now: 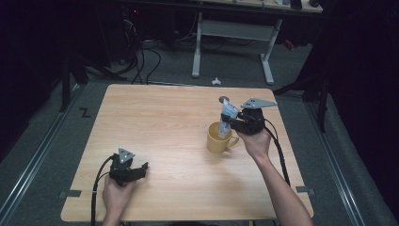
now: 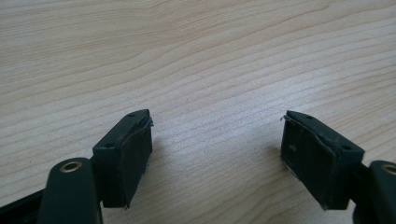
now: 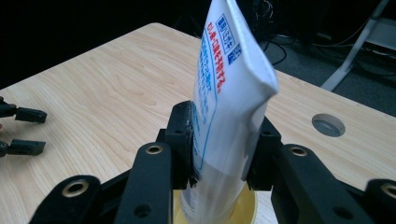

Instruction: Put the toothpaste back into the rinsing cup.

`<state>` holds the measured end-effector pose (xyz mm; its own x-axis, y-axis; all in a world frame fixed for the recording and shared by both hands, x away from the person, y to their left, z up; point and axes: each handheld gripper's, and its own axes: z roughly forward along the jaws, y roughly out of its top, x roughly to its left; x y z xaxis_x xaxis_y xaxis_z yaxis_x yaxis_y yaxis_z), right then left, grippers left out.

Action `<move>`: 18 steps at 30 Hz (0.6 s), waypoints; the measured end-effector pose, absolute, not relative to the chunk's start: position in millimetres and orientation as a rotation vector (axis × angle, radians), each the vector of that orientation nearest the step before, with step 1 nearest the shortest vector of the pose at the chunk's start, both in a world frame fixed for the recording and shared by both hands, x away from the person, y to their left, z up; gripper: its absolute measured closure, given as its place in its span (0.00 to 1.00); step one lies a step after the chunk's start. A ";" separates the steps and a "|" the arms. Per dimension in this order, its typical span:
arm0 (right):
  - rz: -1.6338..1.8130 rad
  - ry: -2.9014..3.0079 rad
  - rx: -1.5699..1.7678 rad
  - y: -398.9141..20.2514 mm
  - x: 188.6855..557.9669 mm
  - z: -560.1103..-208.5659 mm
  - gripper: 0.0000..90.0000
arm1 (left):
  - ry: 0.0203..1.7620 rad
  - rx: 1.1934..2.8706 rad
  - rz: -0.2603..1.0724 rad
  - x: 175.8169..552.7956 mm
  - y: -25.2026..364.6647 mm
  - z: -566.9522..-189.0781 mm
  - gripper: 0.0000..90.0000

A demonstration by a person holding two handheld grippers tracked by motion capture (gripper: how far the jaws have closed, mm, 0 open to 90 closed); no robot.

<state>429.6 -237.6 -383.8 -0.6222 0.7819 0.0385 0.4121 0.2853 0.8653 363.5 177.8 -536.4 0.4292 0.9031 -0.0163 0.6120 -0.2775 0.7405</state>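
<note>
High view first, biggest thing down: one wooden table (image 1: 155, 141), and on it one yellow mug (image 1: 220, 138) over toward the right side. One white tube (image 1: 227, 117) with blue and red print stands nearly upright with its lower end inside the mug and its top leaning a bit away from the person. The right gripper (image 1: 234, 121) has its jaws clamped on the tube's middle, just above the mug's rim. In the right gripper view you can see it well: the pads (image 3: 181, 135) press in from both sides on the tube (image 3: 229, 107), with the mug (image 3: 247, 207) right beneath.

Looks to me like the step is dropping the tube into the mug. If I were doing it, I'd keep the tube close to upright, lower it until the bottom end sits on the mug's floor, then ease the jaws apart slowly so the tube settles against the rim instead of flopping out. Pull the gripper straight up afterwards, because a sideways nudge could tip the mug.

The left gripper (image 1: 141, 168) rests low near the table's front left, well apart from the mug. Its own view shows the jaws standing wide with nothing between them, just bare wood.

Count: one table, one mug, one tube, two grippers.
</note>
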 end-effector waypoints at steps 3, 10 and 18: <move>1.261 2.169 1.068 -235.9 429.8 -386.3 0.75 | 1.275 2.001 0.545 363.5 177.8 -536.4 0.28; 1.268 2.177 1.067 -233.2 431.2 -389.7 0.75 | 1.274 2.001 0.545 363.5 177.8 -536.4 0.28; 1.258 2.187 1.080 -232.0 432.4 -393.9 0.75 | 1.274 2.002 0.543 363.5 177.9 -536.3 0.28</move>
